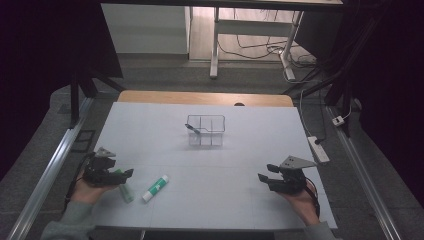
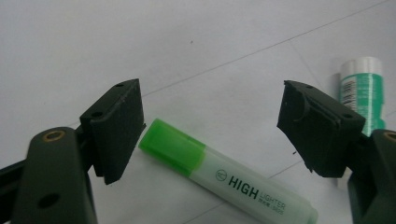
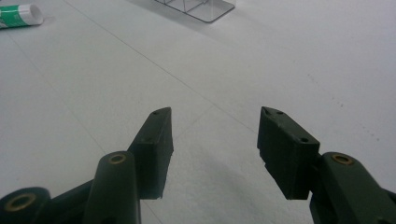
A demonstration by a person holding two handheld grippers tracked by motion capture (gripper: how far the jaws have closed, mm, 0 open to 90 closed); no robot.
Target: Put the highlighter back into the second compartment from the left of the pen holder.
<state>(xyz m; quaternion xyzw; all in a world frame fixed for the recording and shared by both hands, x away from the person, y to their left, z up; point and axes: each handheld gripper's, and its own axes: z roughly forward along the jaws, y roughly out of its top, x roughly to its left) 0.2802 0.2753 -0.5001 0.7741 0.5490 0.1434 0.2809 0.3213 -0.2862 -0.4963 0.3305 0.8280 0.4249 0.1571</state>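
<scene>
- A glue stick [image 1: 155, 188] lies just beside the green highlighter [image 2: 224, 179] near the tabletop's [image 1: 250, 150] front-left corner; a clear organiser [image 1: 205, 130] stands mid-table.
- The left gripper [image 2: 210, 126] straddles the highlighter's cap with jaws released; the highlighter's far end is cut off.
- The right gripper [image 3: 212, 140] rests near the front-right corner, parted and holding nothing.

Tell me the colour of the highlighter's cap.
Bright green, on the highlighter with its pale translucent body; the left gripper view shows it best.

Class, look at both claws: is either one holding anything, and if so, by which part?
Nothing is held. The left claw stands open around the green highlighter lying on the table; the right claw is open and empty.
</scene>
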